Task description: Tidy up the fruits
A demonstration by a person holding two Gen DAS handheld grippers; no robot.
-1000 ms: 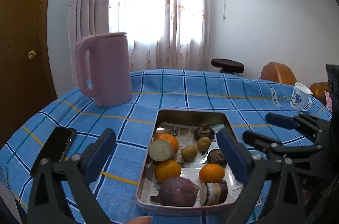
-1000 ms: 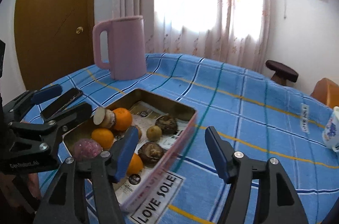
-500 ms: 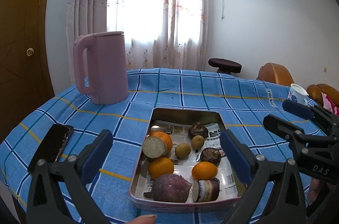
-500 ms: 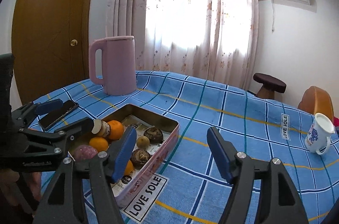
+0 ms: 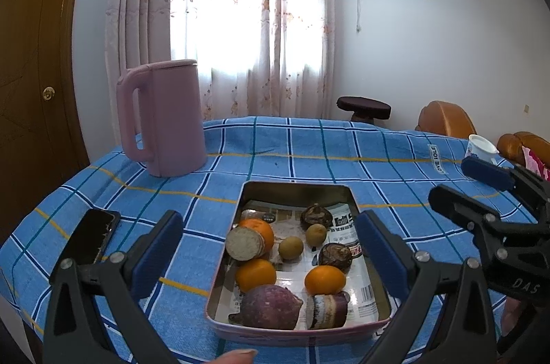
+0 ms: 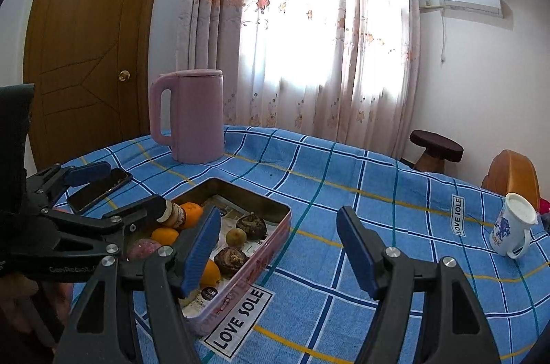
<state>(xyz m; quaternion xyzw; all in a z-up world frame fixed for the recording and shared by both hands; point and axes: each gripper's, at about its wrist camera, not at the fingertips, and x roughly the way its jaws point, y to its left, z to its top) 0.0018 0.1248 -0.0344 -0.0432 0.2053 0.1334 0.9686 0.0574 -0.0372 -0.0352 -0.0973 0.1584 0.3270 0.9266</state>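
Both grippers idle above the worktop (image 5: 309,154), jaws spread wide, nothing held. Left gripper (image 5: 268,247) hangs over the near end of the metal tin (image 5: 295,188); right gripper (image 6: 278,247) is just right of the tin. All produce is in the tin on printed paper: three oranges (image 5: 256,274), purple sweet potatoes (image 5: 271,307), brown corms (image 5: 335,257), two small yellow-green fruits (image 5: 291,247). Pink kettle (image 5: 165,116) far left, phone (image 5: 91,236) near left, mug (image 6: 512,231) well right.
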